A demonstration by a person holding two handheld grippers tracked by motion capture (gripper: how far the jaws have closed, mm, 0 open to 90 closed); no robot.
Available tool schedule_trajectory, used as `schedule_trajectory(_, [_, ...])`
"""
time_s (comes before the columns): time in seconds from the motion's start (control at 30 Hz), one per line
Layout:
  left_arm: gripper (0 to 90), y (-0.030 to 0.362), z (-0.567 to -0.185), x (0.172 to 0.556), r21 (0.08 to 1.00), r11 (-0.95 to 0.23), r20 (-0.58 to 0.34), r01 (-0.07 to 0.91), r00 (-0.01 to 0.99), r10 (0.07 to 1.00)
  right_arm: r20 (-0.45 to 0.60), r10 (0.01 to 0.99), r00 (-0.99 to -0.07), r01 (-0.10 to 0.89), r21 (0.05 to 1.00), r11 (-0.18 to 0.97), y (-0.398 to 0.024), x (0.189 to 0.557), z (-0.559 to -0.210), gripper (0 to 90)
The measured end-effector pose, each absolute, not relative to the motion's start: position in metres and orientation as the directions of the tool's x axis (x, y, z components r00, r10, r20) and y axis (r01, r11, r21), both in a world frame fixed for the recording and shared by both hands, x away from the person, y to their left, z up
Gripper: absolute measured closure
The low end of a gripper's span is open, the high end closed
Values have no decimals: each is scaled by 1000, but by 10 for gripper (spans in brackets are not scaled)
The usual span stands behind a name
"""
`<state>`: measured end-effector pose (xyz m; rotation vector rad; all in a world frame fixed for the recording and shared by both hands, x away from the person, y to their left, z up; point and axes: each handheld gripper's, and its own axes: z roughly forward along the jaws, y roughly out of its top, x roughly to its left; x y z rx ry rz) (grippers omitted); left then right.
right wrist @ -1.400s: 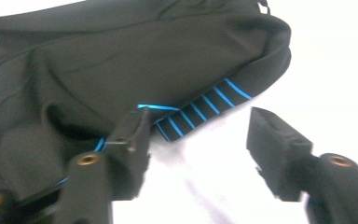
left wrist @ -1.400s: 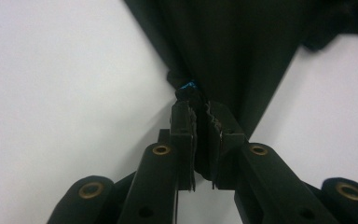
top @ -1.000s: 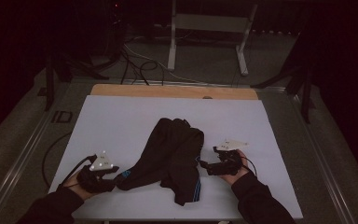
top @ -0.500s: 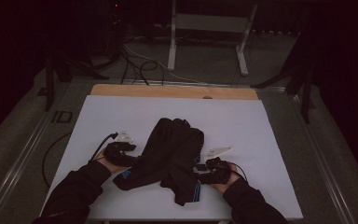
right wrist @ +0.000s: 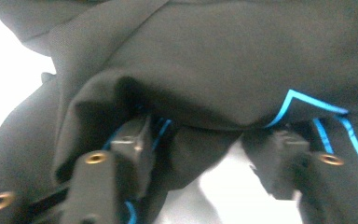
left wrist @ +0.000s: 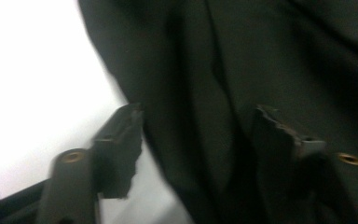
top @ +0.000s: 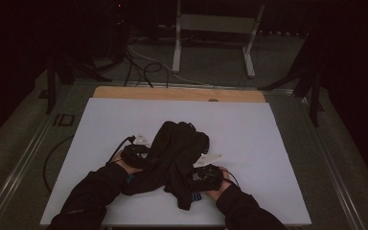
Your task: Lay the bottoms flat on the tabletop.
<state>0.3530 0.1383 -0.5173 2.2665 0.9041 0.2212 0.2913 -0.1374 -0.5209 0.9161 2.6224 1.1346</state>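
Here, a dark garment (top: 177, 160) with blue trim is seen crumpled in the near middle of the white counter (top: 249, 129). At its left edge, the left gripper (top: 141, 153) is spread, with a fold between the jaws but not yet pinched. At the right, the right gripper (top: 206, 175) is likewise parted around the hem, having just been opening slightly. Nothing appears laid flat or folded; gripping and spreading are judged still to be done.

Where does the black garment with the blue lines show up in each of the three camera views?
High view: the black garment lies crumpled at the middle of the white table top.
Left gripper view: it covers the centre and right, with the table top at left.
Right gripper view: it spans the top and middle.
Shared landmark: its blue lines, also at the garment's near edge in the high view.
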Motion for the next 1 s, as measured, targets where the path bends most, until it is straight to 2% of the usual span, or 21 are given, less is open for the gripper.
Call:
schedule_trajectory(0.07, [452,137,-517,352,653,-533,-60,538,738,672,100,591,-801,477,704,527,-136,291,-521,555])
schedule_trajectory(0.1, [514,136,-517,351,654,-532,-57,538,736,674,93,592,-801,472,707,527,-136,290,-521,648])
schedule_trajectory(0.13, [569,136,-517,351,657,-529,-67,537,741,668,98,584,-806,470,706,529,-136,290,-521,697])
schedule_trajectory(0.2, [763,133,-516,349,659,-531,-71,532,748,660,87,587,-805,467,703,536,-136,289,-519,850])
schedule_trajectory(0.23, [817,132,-516,348,658,-536,-62,529,747,662,70,591,-803,464,695,549,-136,287,-518,864])
schedule_trajectory(0.47, [842,151,-504,343,695,-471,-56,544,694,718,71,632,-771,515,653,555,-159,288,-511,876])
schedule_trajectory(0.7, [842,173,-490,323,716,-455,-31,529,675,737,42,712,-701,551,665,504,-198,290,-497,878])
schedule_trajectory(0.87, [841,170,-482,301,721,-458,-50,521,698,715,20,738,-675,533,705,468,-217,289,-476,880])
schedule_trajectory(1.0, [838,161,-479,283,713,-496,-32,496,730,683,-1,735,-678,527,697,487,-219,283,-470,880])
